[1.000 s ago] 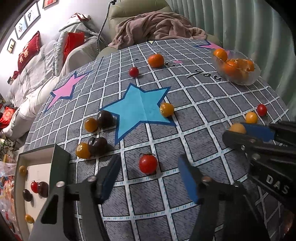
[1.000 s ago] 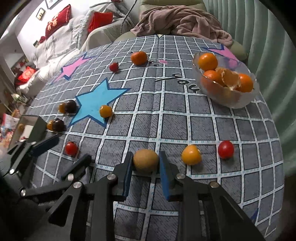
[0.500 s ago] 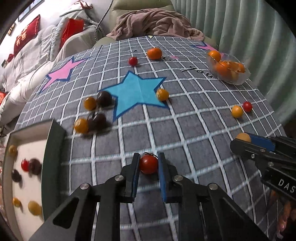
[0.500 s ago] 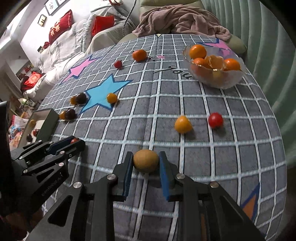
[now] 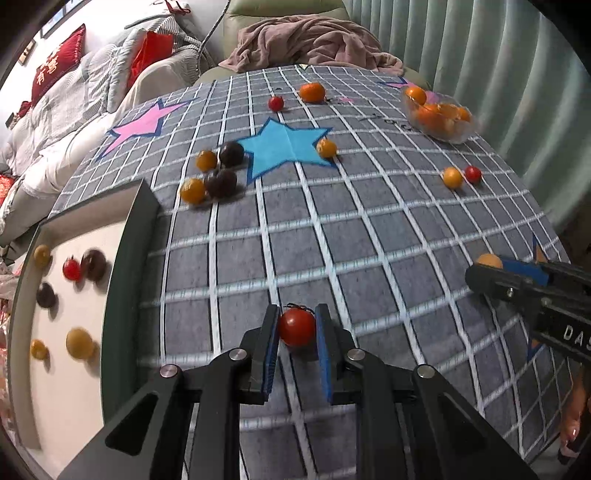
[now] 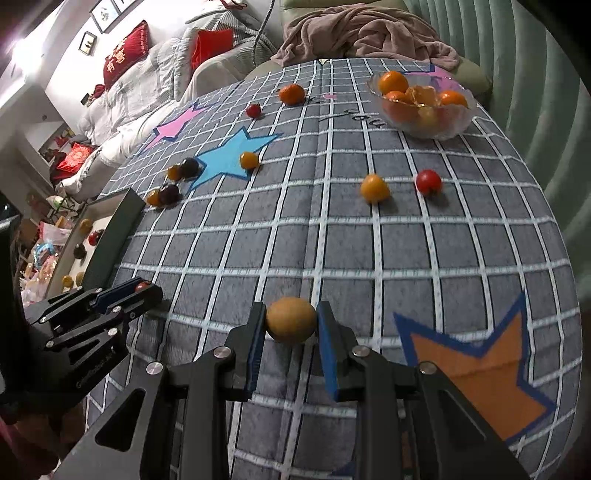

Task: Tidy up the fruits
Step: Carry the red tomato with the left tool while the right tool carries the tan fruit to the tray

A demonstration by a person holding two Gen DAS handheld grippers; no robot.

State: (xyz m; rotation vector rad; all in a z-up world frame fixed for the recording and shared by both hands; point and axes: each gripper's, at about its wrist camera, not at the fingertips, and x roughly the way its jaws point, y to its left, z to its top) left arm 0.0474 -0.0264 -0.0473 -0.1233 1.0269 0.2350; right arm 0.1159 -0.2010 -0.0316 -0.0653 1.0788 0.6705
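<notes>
Left tool (image 5: 296,328) is clamped on a red cherry tomato (image 5: 297,327), blue pads touching it on both sides, held above the surface (image 5: 369,229) near its front edge. Right tool (image 6: 291,325) is clamped the same way on a dull yellow-brown fruit (image 6: 291,319), also off the surface; in the left wrist view that tool (image 5: 495,269) sits at the far right with the fruit just showing at its tip. Just left of the left tool is the dark-rimmed tray (image 5: 127,258) with a white floor, holding several small fruits: yellow, red and dark ones, well spread. Beyond the tray corner, a cluster of two orange and two dark fruits (image 5: 218,182) lies touching or nearly so, beside the blue star print (image 5: 284,146). An orange tomato (image 5: 326,148) rests at the star's right point. Further right, an orange fruit (image 6: 374,188) and a red tomato (image 6: 428,181) lie near each other, apart. Far side: a small red tomato (image 6: 253,110) and a tangerine (image 6: 291,94) close together, and a glass bowl (image 6: 424,125) of tangerines at the far right. Pink blanket (image 6: 365,33) on the chair behind the surface
</notes>
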